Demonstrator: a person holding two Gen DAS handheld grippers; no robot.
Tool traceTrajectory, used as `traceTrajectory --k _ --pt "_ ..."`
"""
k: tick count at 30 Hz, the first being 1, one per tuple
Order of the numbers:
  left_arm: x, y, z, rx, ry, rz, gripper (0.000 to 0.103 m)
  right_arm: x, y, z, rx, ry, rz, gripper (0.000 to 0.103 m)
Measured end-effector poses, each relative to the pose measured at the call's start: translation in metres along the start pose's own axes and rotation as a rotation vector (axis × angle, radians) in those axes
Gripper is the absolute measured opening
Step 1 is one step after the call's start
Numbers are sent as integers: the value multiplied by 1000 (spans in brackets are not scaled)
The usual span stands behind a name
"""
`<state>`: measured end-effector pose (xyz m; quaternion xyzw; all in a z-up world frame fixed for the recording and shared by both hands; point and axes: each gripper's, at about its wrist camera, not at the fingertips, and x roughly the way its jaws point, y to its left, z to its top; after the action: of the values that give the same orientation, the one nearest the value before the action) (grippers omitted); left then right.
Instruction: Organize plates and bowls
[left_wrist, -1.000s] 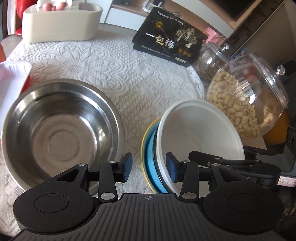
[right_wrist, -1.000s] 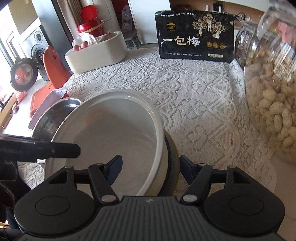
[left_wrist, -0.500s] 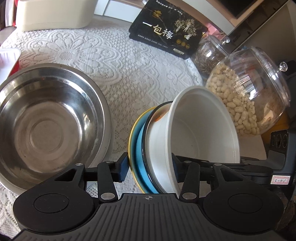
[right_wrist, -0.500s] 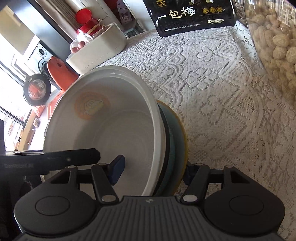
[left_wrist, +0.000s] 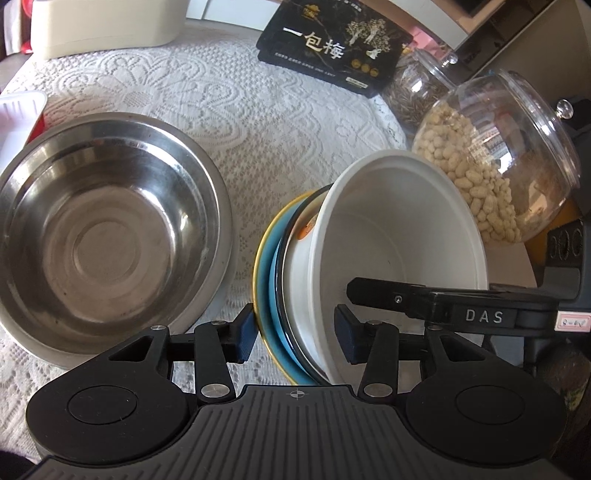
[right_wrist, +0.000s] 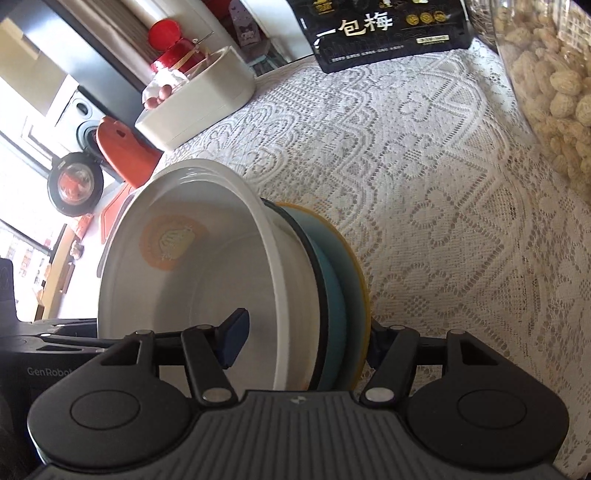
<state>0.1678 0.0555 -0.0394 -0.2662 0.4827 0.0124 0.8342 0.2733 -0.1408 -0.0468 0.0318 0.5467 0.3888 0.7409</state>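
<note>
Basically both tongs straddle one tilted stack: white bowl (left_wrist: 402, 229) nested on a black-rimmed white dish and a blue plate w/ yellow rim (left_wrist: 267, 273), tipped up on edge on the lace tablecloth (left_wrist: 229, 110), just right of the steel bowl (left_wrist: 107, 229).

Left gripper (left_wrist: 295, 334): pads either side of the stack's near edge, left pad touching the yellow rim, right pad looks slightly off the bowl wall, so grasp uncertain, prob. loose.

Right gripper (right_wrist: 306, 341): one pad inside the bowl, other behind the yellow rim, appears clenched across the whole stack.

Handling, my guess: ceramic/melamine, stiff, glossy, slippery, chips if dropped; stacked pieces can slide vs each other. Best hold is across rims, pinching all layers together, then lower flat. Peanut jar (left_wrist: 495, 162) sits close on the right, collision risk.
</note>
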Motion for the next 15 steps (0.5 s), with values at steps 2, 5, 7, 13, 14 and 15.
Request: traceTrajectory --k 2,5,7,13,14,15 --pt "0 -1 1 6 -10 -7 46 1 -3 0 4 1 -8 63" --pt "0 0 1 3 -10 -7 46 2 -4 0 -1 -4 -16 63" --pt "0 2 1 -12 -6 -18 46 2 -4 -1 -2 -6 -18 63" --pt "-3 1 8 -22 14 -39 52 1 -5 -1 1 -9 -20 63" --pt "-3 1 10 -22 18 -45 56 1 -6 -2 9 -7 -21 63" --pt "-2 -1 12 -20 21 -50 58 1 -6 -2 16 -7 -13 64"
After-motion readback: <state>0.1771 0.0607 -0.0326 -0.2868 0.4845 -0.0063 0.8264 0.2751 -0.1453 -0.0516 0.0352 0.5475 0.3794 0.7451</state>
